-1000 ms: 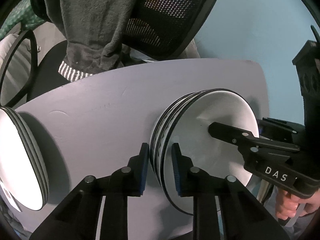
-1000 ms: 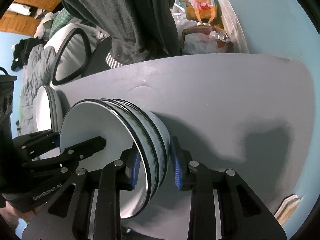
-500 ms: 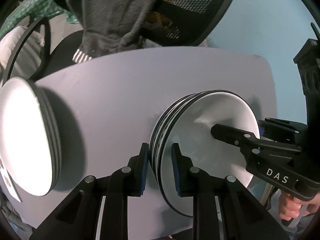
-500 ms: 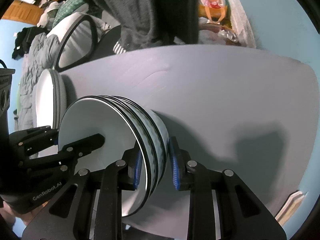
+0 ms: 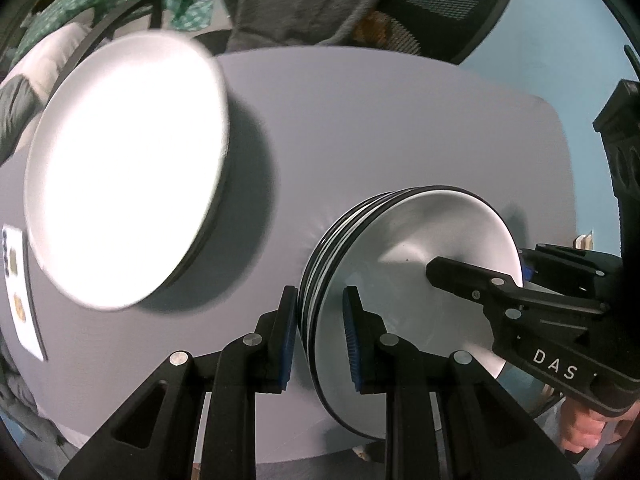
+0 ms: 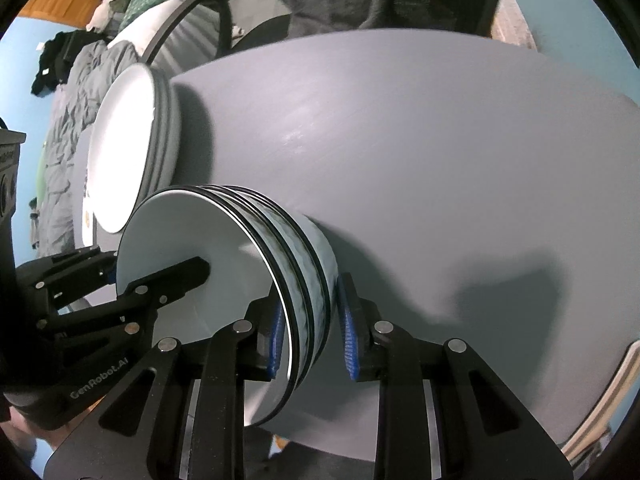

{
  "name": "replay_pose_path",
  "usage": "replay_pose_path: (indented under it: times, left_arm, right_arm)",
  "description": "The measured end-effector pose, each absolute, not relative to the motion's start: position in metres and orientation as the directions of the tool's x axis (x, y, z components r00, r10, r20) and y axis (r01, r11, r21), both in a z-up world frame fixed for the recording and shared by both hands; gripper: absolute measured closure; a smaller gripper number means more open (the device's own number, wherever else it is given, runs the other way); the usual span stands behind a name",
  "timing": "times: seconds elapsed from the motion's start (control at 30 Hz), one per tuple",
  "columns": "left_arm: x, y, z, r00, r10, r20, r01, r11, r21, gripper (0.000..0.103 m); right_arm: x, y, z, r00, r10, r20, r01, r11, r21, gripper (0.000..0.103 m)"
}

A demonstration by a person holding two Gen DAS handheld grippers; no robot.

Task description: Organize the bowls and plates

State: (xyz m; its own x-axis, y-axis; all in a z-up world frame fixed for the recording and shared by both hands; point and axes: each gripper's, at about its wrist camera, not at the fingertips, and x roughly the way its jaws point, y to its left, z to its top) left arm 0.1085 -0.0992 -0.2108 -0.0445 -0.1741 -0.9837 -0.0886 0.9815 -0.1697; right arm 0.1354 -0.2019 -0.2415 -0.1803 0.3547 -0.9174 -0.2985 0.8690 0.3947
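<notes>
White bowls (image 5: 420, 264), stacked: your left gripper (image 5: 320, 336) and right gripper (image 6: 310, 332) each clamp opposite rims; plates (image 5: 124, 168) overexposed, blurred.

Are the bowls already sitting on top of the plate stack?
No: the bowls are gripped at the rim by both grippers, beside the plate stack, with bare table behind them.

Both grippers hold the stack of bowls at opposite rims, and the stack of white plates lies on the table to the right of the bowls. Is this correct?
Not quite: the stack of white plates lies left of the stack of bowls, as the right wrist view shows. The left gripper and right gripper do hold opposite rims, and the plates are on the table.
</notes>
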Motion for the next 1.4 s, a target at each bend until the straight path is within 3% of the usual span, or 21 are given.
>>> replay_pose_path:
  times: [0.8, 1.4]
  left_arm:
    - [0.015, 0.013, -0.215, -0.033, -0.157, -0.987, -0.171, 0.974, -0.149, 0.081]
    - [0.025, 0.012, -0.23, -0.025, -0.178, -0.984, -0.115, 0.978, -0.174, 0.081]
  right_arm:
    - [0.07, -0.104, -0.247, -0.203, 0.347, -0.916, -0.33, 0.856, 0.397, 0.078]
    - [0.048, -0.096, -0.239, -0.179, 0.359, -0.916, -0.282, 0.873, 0.397, 0.078]
